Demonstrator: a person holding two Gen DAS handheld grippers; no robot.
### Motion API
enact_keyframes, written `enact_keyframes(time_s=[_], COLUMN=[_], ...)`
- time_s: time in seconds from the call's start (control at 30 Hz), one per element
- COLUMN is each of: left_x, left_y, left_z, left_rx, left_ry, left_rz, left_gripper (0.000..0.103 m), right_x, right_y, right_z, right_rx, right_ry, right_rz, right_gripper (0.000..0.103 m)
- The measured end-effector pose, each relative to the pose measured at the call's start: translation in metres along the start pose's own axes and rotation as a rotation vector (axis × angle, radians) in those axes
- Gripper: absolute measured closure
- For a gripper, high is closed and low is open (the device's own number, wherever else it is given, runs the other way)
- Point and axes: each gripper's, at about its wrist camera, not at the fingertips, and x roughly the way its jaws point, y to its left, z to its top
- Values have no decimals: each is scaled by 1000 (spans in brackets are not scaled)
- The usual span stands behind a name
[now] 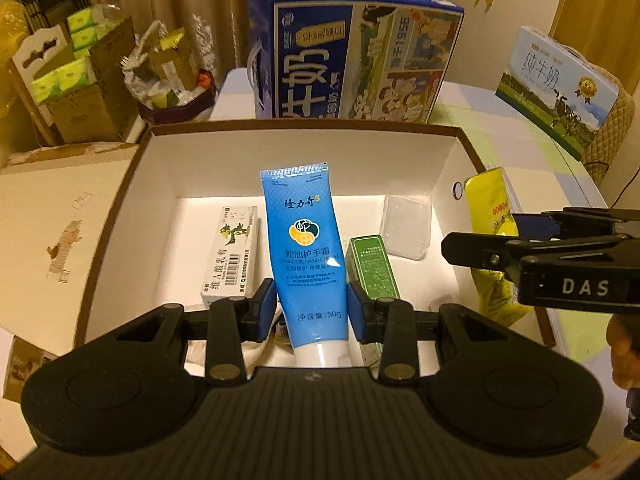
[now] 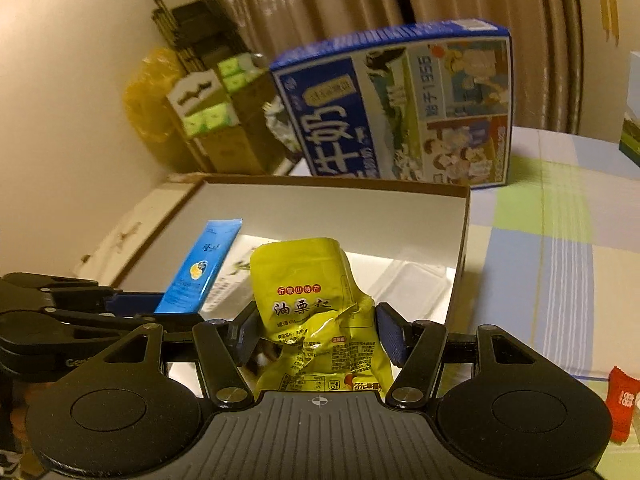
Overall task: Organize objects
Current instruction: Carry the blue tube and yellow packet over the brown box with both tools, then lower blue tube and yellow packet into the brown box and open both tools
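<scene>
My left gripper (image 1: pixel 312 306) is shut on a blue hand cream tube (image 1: pixel 306 248), its white cap end toward the camera, held over an open white box with a brown rim (image 1: pixel 304 126). On the box floor lie a white carton (image 1: pixel 232 254), a green carton (image 1: pixel 372 268) and a clear plastic container (image 1: pixel 406 226). My right gripper (image 2: pixel 318 332) is shut on a crinkled yellow snack pouch (image 2: pixel 308 280) above the box's right side. From the left wrist, that pouch (image 1: pixel 490 196) and the right gripper (image 1: pixel 492 236) sit at the box's right wall. The blue tube (image 2: pixel 200 268) shows left of the pouch.
A big blue milk carton (image 1: pixel 352 52) stands just behind the box. A second milk box (image 1: pixel 556 88) rests at the far right. The box lid (image 1: pixel 60 220) lies to the left, with tissue packs (image 1: pixel 68 80) and clutter beyond. A red candy wrapper (image 2: pixel 622 400) lies on the checked tablecloth (image 2: pixel 560 240).
</scene>
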Motion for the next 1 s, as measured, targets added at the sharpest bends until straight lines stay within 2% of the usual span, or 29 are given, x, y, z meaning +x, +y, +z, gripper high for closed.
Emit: enact_keyframes(time_s=[0.3,0.43,0.67,1.0], left_x=[34,44,55,64], left_y=[9,12,15,15], left_z=[12,15,17,19], left_rx=[7,5,-7,1], left_ry=[53,69,90,104], left_rz=[-33,-39,-44,-37], left_gripper=[71,71,70,70], right_x=[31,44,52,48], right_y=[0,2,2,4], right_z=[5,5,5,6], right_rx=[-32,-77,-105,-112], right_ry=[51,71,82,69], right_rz=[-83,-117,-138,-131], right_gripper=[45,41,33,32])
